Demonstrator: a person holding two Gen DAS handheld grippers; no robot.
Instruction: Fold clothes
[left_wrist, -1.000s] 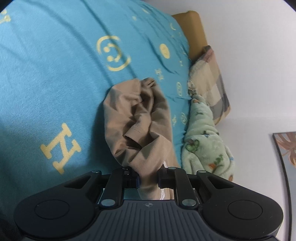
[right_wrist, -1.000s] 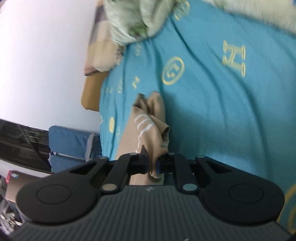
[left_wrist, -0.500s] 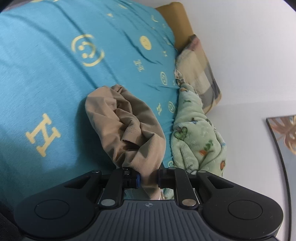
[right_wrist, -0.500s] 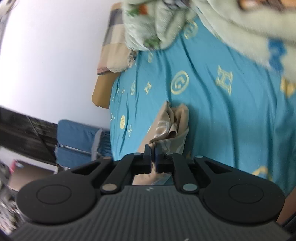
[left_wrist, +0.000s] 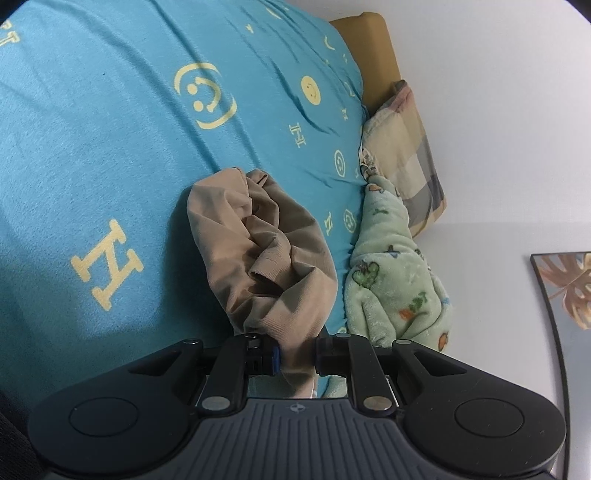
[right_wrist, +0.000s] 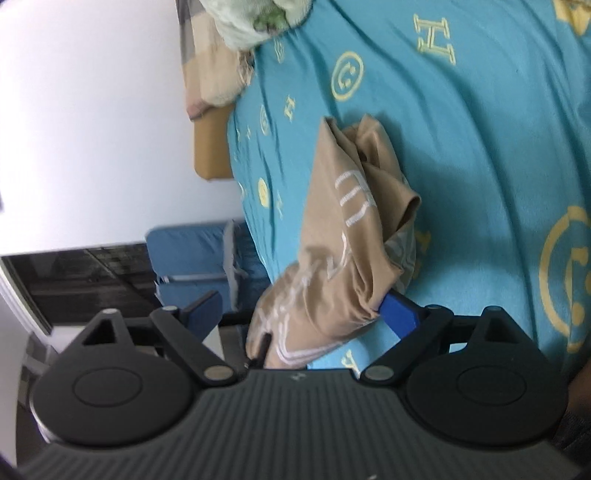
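Observation:
A tan garment (left_wrist: 266, 258) with white printed lines hangs bunched over the teal bedsheet (left_wrist: 110, 129). My left gripper (left_wrist: 296, 356) is shut on a thick fold of its cloth. In the right wrist view the same garment (right_wrist: 347, 236) lies crumpled between my right gripper's (right_wrist: 301, 314) wide-open jaws, resting against the right blue pad (right_wrist: 399, 312). The right jaws do not pinch it.
A green fleece blanket (left_wrist: 395, 280) and a plaid pillow (left_wrist: 406, 147) lie by the wall. A tan headboard (left_wrist: 373, 51) is behind. A framed leaf picture (left_wrist: 565, 295) stands at right. A blue folded chair (right_wrist: 192, 258) stands beside the bed.
My right gripper has opened wide and let go of the garment. My left gripper keeps its hold; the garment has sunk a little towards the sheet.

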